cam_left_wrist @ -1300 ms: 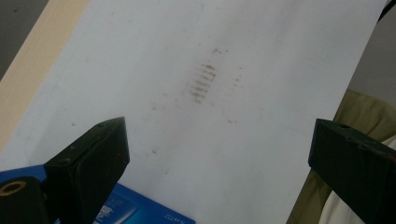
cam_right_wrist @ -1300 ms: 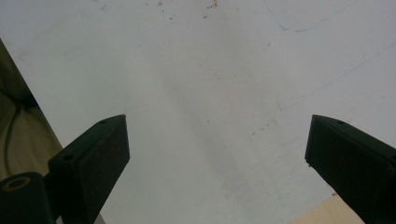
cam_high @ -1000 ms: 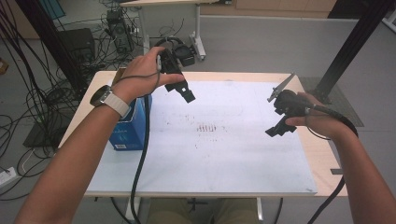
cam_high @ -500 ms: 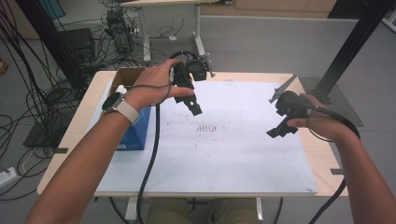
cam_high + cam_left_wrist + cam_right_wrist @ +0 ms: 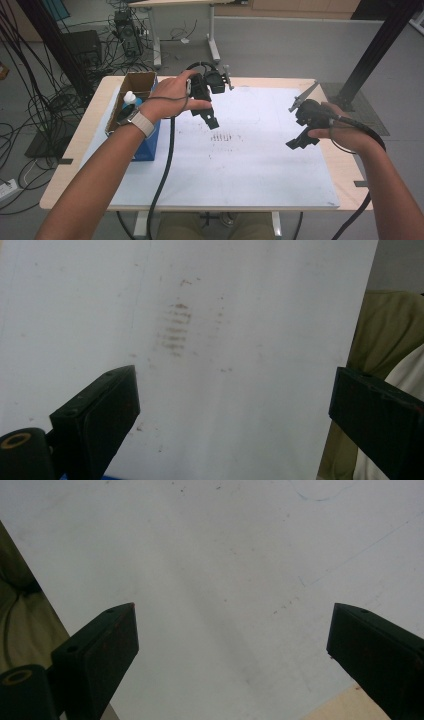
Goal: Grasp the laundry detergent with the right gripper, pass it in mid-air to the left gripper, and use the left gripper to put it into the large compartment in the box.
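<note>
Above the white sheet (image 5: 240,165), right of the cardboard box (image 5: 137,85), both grippers (image 5: 212,120) (image 5: 302,140) are held, fingers apart, nothing gripped.

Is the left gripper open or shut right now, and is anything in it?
Open and empty. In the left gripper view the left gripper's two black jaws stand wide apart, with the white sheet and its brownish smudges between them.
</note>
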### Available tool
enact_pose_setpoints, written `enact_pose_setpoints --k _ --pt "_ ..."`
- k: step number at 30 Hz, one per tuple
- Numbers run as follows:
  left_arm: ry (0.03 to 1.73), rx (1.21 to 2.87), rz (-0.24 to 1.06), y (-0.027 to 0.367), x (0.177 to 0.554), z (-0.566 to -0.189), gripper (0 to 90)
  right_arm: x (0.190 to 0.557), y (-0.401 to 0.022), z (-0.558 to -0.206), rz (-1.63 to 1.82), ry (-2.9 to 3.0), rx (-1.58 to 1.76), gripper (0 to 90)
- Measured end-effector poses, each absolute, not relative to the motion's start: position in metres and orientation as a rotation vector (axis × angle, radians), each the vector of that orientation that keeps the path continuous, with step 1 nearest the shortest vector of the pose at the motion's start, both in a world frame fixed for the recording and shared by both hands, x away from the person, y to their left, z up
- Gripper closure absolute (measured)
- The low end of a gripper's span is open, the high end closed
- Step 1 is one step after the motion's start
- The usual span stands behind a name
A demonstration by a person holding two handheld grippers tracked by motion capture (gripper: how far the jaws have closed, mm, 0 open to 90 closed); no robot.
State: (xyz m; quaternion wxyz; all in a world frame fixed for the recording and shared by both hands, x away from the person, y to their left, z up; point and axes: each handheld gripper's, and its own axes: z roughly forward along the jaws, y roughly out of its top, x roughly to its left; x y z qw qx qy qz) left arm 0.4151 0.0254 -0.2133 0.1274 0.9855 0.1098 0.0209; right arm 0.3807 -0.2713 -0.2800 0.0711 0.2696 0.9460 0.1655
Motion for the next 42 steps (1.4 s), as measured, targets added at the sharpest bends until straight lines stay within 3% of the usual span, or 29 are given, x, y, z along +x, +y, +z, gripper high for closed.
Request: enact_pose_setpoints --k 42 --pt "0.390 2.821 0.048 0.036 0.419 -0.216 6.8 0.379 -0.272 -0.284 0.510 2.843 0.806 6.1"
